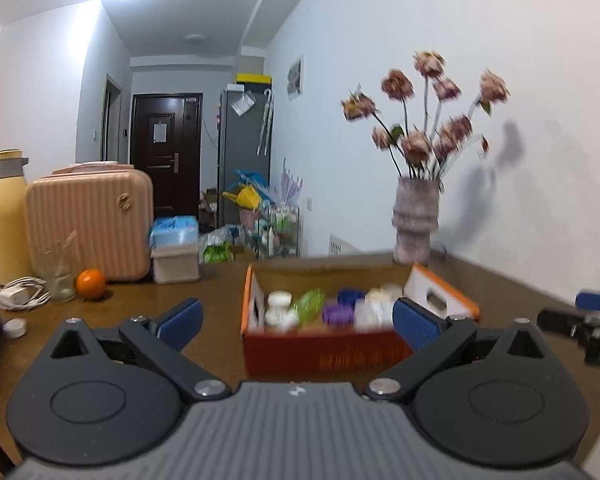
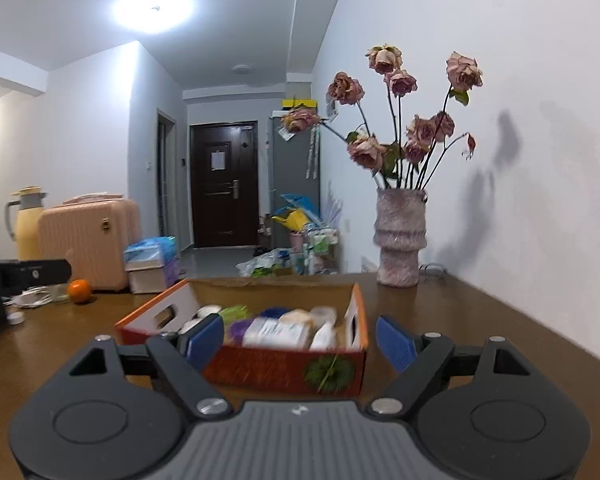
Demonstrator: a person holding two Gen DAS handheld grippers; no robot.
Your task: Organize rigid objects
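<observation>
An open orange cardboard box (image 1: pixel 320 350) sits on the brown table (image 1: pixel 204 292), holding several small items: white jars (image 1: pixel 279 307), a green bottle (image 1: pixel 310 302) and a purple lid (image 1: pixel 337 314). My left gripper (image 1: pixel 296 322) is open and empty, just in front of the box. The right gripper's body shows at the right edge (image 1: pixel 588 328). In the right wrist view the same box (image 2: pixel 284 364) holds white containers (image 2: pixel 278 332). My right gripper (image 2: pixel 300 340) is open and empty, close in front of the box.
A vase of dried roses (image 2: pixel 400 236) stands at the table's back by the wall. At the left are an orange (image 1: pixel 91 284), a glass (image 1: pixel 58 276), a white cable (image 1: pixel 18 298), a pink case (image 1: pixel 88 224) and a yellow flask (image 1: pixel 6 216).
</observation>
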